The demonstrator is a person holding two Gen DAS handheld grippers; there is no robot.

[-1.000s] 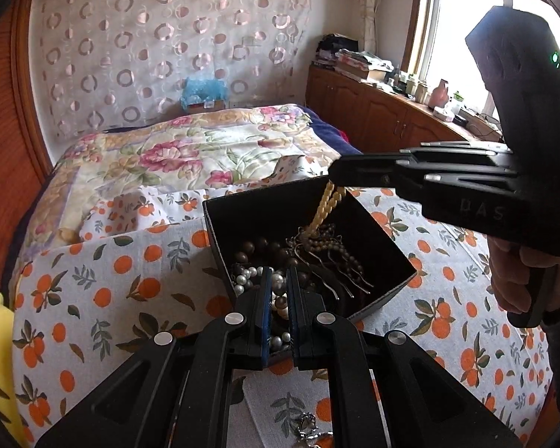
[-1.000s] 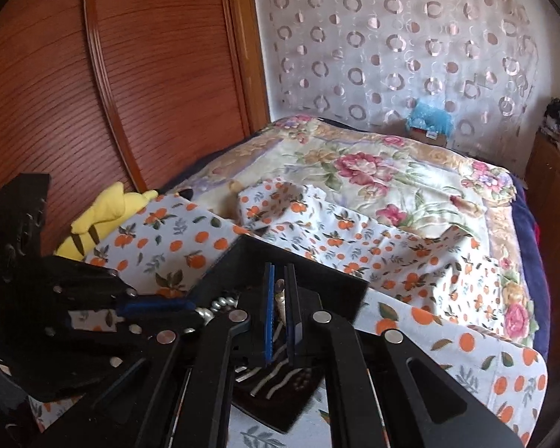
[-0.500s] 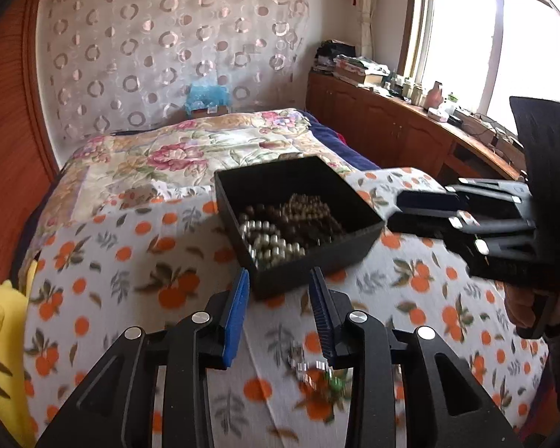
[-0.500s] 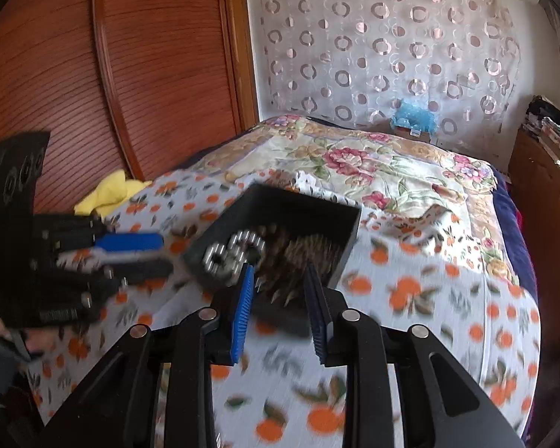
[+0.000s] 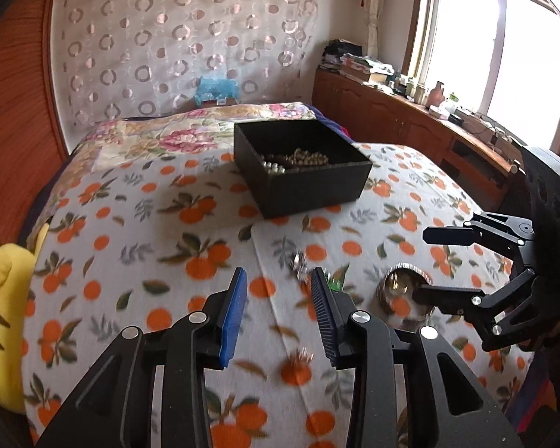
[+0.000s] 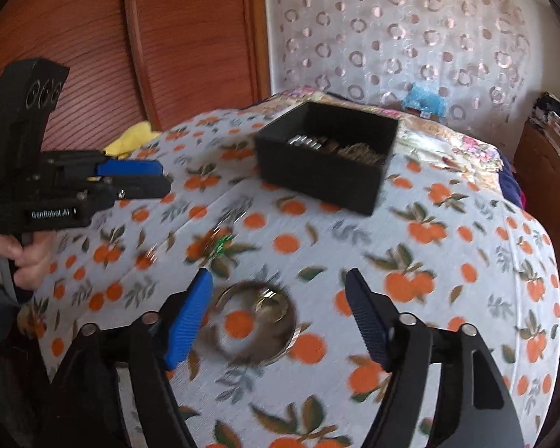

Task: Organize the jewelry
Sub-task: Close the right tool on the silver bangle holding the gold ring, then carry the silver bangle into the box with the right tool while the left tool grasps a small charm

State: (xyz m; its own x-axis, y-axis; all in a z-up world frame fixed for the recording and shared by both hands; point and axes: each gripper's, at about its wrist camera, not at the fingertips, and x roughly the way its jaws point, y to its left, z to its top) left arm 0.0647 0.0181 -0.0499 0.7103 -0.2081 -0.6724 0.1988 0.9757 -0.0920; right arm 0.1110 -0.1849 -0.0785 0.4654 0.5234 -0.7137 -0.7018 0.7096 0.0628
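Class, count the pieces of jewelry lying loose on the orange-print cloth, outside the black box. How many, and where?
3: a silver bangle between the right gripper's opening jaws; a green-stoned piece beyond it; a small blurred piece nearer the left gripper. More may be hidden.

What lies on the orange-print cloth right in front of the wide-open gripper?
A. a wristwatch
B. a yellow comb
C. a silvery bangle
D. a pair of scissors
C: in the right wrist view a round silvery bangle lies flat on the orange-print cloth, just ahead of the right gripper, whose jaws are opening with nothing pinched.
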